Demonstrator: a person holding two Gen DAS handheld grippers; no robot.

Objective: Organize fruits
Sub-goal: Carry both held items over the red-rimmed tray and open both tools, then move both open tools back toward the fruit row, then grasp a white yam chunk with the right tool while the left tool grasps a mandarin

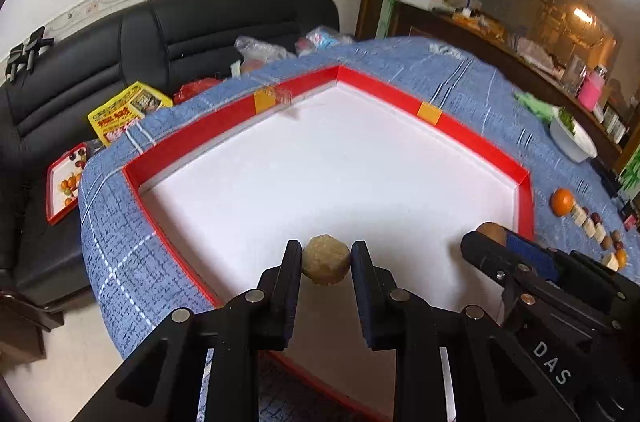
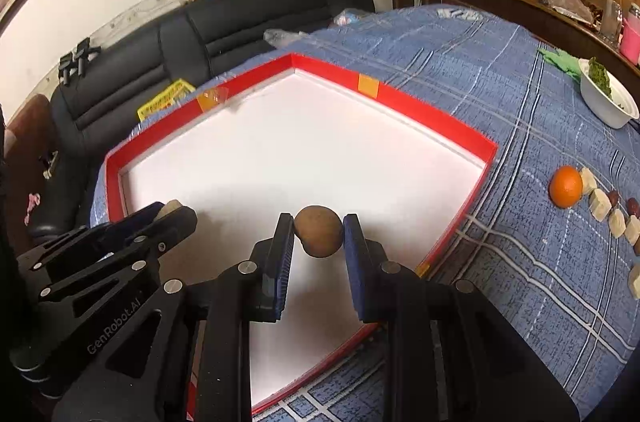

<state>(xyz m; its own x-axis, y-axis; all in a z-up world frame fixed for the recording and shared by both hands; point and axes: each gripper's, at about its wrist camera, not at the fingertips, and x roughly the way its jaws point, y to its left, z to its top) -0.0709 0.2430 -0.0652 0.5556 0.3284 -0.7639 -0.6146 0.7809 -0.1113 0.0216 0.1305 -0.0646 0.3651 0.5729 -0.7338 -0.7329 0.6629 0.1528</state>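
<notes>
A wide red tray [image 1: 224,116] with a white floor lies on the blue checked table; it also shows in the right wrist view [image 2: 416,100]. My left gripper [image 1: 326,256] is shut on a rough tan round fruit [image 1: 326,259] and holds it above the tray's near part. My right gripper [image 2: 319,231] is shut on a smooth brown round fruit [image 2: 319,230], also above the tray. The right gripper shows at the lower right of the left wrist view [image 1: 490,234]. The left gripper shows at the lower left of the right wrist view [image 2: 172,210].
An orange [image 2: 565,186] lies on the table right of the tray, beside a row of pale cubes [image 2: 600,204] and small dark red fruits [image 2: 632,206]. A white bowl [image 2: 608,102] with greens stands at the far right. A black sofa [image 1: 160,34] is behind the table.
</notes>
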